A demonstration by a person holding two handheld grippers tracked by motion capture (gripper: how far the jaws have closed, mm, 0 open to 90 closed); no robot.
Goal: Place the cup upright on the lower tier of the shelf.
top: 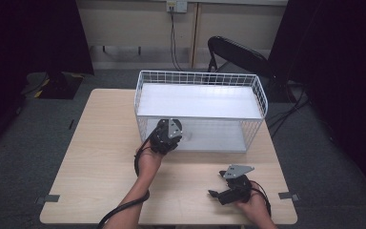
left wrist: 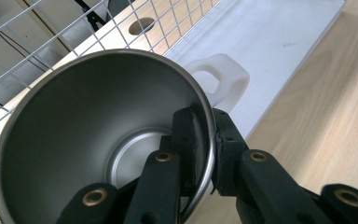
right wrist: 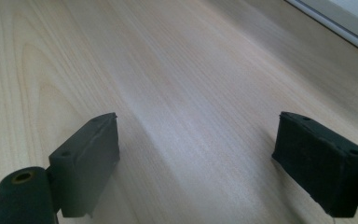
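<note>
A steel cup [left wrist: 98, 116] with a white handle [left wrist: 221, 81] hangs tilted on my left gripper [left wrist: 204, 135], which is shut on its rim, one jaw inside the cup and one outside. In the high view the left gripper [top: 168, 136] is at the front left of a white wire basket [top: 200, 74], and its body hides the cup. The cup hangs over the edge of the basket's white floor [left wrist: 270, 37], close to the wire mesh [left wrist: 51, 42]. My right gripper [top: 218, 187] rests low near the table's front right. Its jaws [right wrist: 196, 154] stand wide open over bare wood.
The basket stands at the back middle of the light wooden table [top: 100, 143]. A dark chair [top: 238, 50] and cables lie behind it on the floor. Grey tape marks sit at the table's front corners [top: 51, 198].
</note>
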